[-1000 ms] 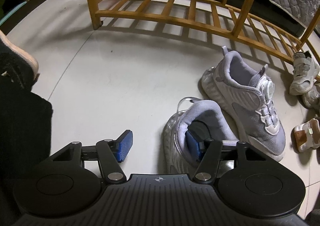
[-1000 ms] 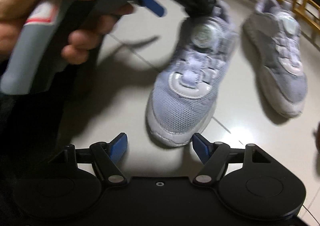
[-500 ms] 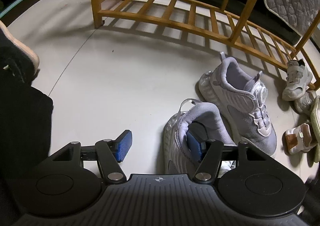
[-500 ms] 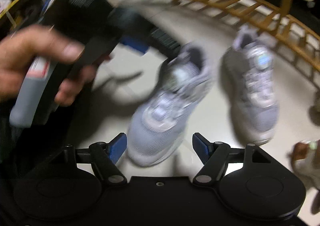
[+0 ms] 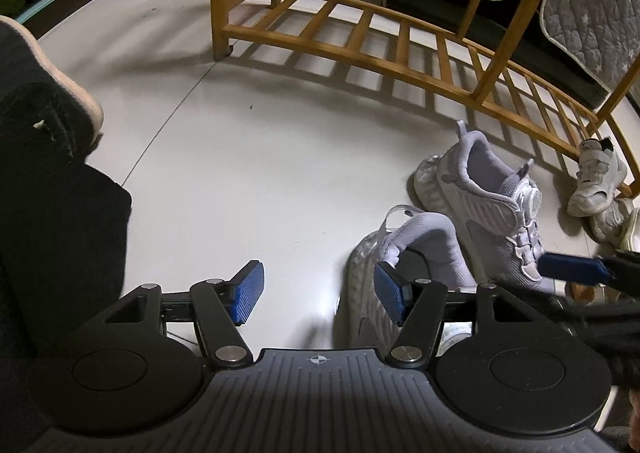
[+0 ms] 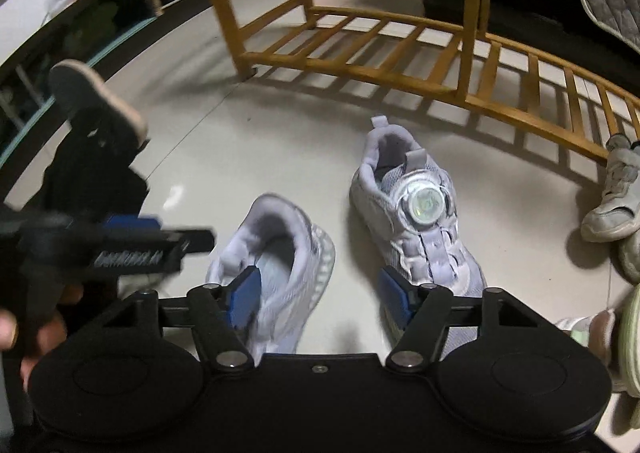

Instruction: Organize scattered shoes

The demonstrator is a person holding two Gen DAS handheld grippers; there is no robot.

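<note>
Two pale lilac sneakers with dial closures lie on the grey floor, heels toward me. The near sneaker sits by my left gripper, which is open; its right pad is at the shoe's collar opening and its left pad hangs over bare floor. The second sneaker lies to the right. My right gripper is open above the gap between both sneakers, one pad over each. A blue pad of the right gripper shows at the right edge. The left gripper appears blurred in a hand.
A wooden slatted rack stands behind the sneakers. Small white shoes lie at its right end, with more shoes at the right edge. A person's slippered foot is on the left. Quilted pads hang above the rack.
My right gripper has swung from the sneakers' toe side round to their heel side and settled over them. The left gripper has barely moved; the right gripper's pad has entered its view.
</note>
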